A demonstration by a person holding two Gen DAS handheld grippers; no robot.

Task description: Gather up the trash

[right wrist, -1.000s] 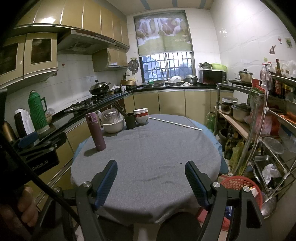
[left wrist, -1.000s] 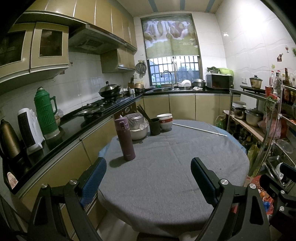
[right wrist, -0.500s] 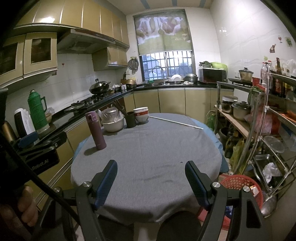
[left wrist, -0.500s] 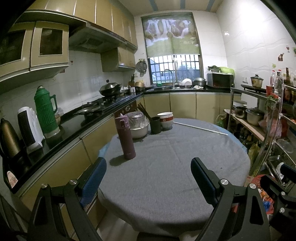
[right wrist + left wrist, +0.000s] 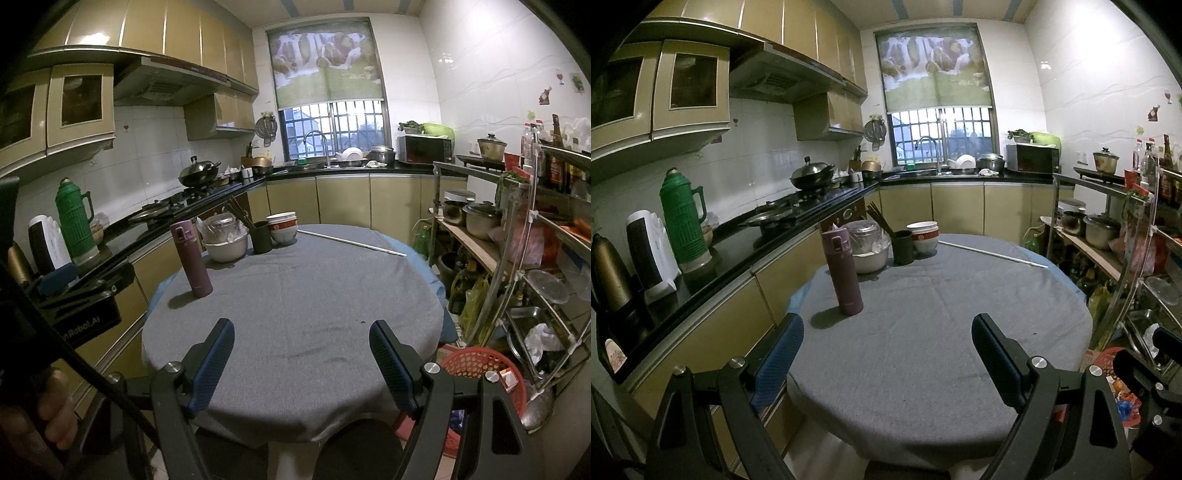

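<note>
A round table with a grey cloth (image 5: 923, 332) fills the middle of both views (image 5: 295, 302). My left gripper (image 5: 886, 354) is open and empty above the table's near edge. My right gripper (image 5: 301, 354) is open and empty, also above the near edge. A red basket (image 5: 480, 369) with scraps in it stands on the floor to the right of the table; its edge also shows in the left wrist view (image 5: 1104, 358). A small dark speck (image 5: 362, 322) lies on the cloth. No loose trash shows clearly on the table.
A purple flask (image 5: 844, 271), a white bowl with a bagged pot (image 5: 866, 245), a dark cup with chopsticks (image 5: 902, 246), stacked bowls (image 5: 923, 236) and a thin white rod (image 5: 993, 253) sit at the far side. Counter at left (image 5: 713, 254), metal shelves at right (image 5: 524, 258).
Both views have shifted only very slightly. Both grippers stay open and empty, and nothing on the table has moved.
</note>
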